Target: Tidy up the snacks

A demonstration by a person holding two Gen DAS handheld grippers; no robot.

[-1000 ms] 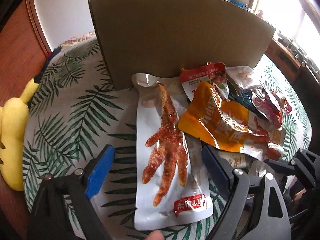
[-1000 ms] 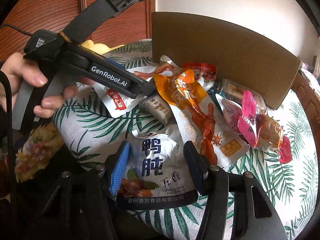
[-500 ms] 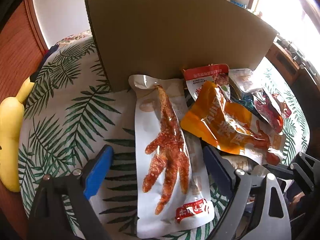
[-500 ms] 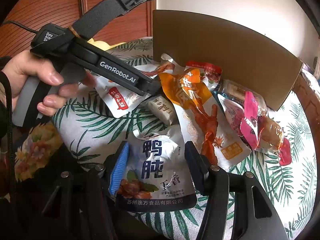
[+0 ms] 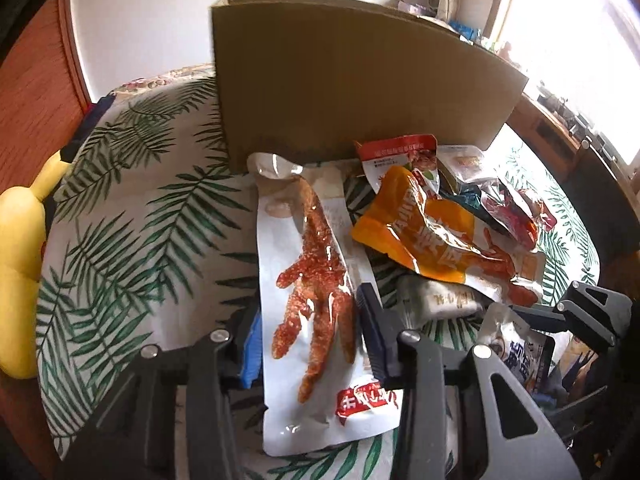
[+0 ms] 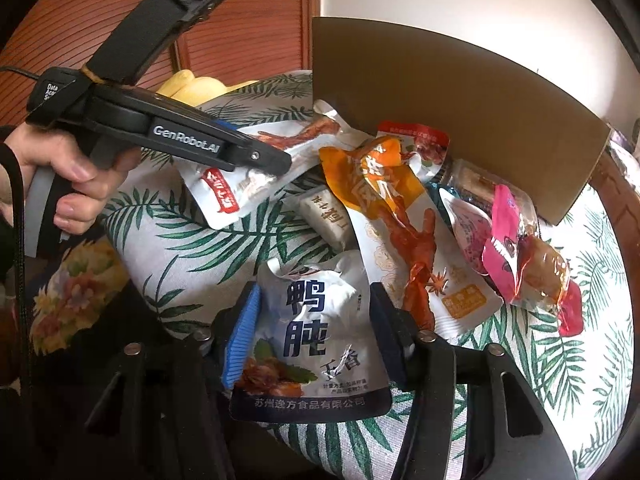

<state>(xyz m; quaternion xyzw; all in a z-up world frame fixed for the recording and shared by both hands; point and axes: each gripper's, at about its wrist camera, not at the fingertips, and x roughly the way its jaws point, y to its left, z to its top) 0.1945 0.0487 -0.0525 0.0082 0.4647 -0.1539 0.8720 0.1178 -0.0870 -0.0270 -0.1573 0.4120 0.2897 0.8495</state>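
My left gripper (image 5: 308, 336) has closed on the long white chicken-foot packet (image 5: 316, 280), both pads against its edges; the packet also shows in the right wrist view (image 6: 240, 184) under the left gripper's body (image 6: 192, 144). My right gripper (image 6: 314, 332) is shut on the white-and-navy duck snack pouch (image 6: 316, 328), also visible in the left wrist view (image 5: 520, 356). An orange chicken-foot packet (image 5: 432, 236) lies on the pile (image 6: 384, 196). A cardboard box (image 5: 360, 80) stands behind the snacks (image 6: 460, 120).
Other snacks lie on the leaf-print cloth (image 5: 140, 220): a red-topped packet (image 5: 400, 152), a small white tofu packet (image 6: 324, 216), pink and red pouches (image 6: 520, 252). A yellow plush toy (image 5: 20, 260) sits at the left edge. Wooden furniture (image 5: 560, 140) stands at the right.
My left gripper's jaws have closed from wide open onto the white chicken-foot packet. The right gripper keeps its hold on the duck pouch, nearly still.
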